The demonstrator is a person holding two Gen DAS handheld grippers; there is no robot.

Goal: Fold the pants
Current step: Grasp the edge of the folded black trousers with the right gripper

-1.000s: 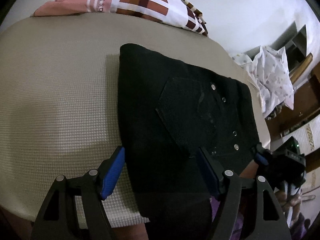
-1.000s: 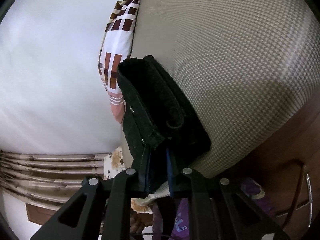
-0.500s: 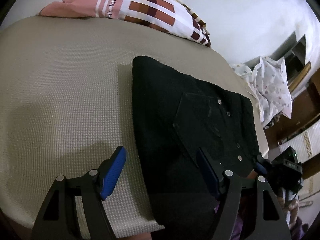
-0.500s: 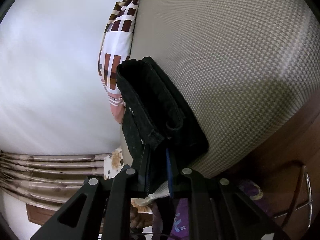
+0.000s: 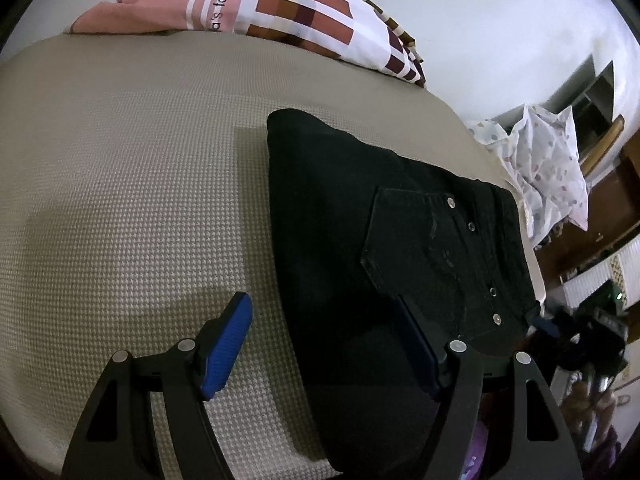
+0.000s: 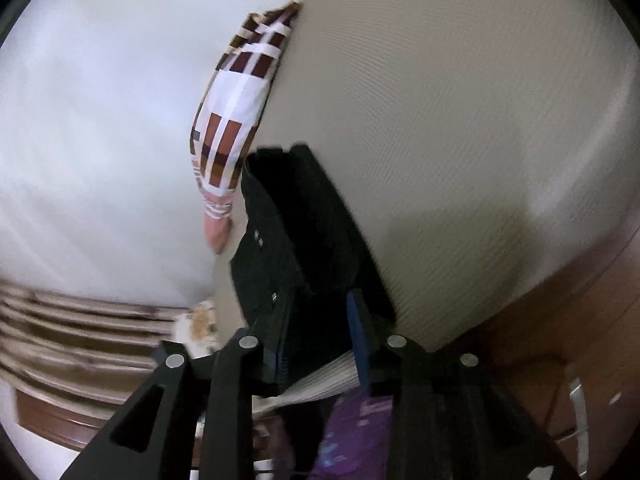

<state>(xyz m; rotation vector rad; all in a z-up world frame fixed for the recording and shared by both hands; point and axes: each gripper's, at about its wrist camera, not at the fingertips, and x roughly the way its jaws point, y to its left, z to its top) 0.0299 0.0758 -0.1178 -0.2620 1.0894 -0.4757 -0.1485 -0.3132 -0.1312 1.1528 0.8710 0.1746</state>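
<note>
Top left: pink, white and brown-blocked pillow [image 5: 280,4], with writing that reads "a's favo", the rest unclear. Below: beige bumpy bed cover [image 5: 120,180]. Left gripper [image 5: 320,308], blue fingers wide apart, gripping nothing. Folded black pants [image 5: 360,220] with silver studs, flat on the cover's right side. Right gripper [image 6: 318,328], fingers just opening, pants' corner between them, not squeezed.

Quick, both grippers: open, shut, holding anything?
Left gripper: open, holding nothing.
Right gripper: jaws just opened, letting go of the black pants.
</note>
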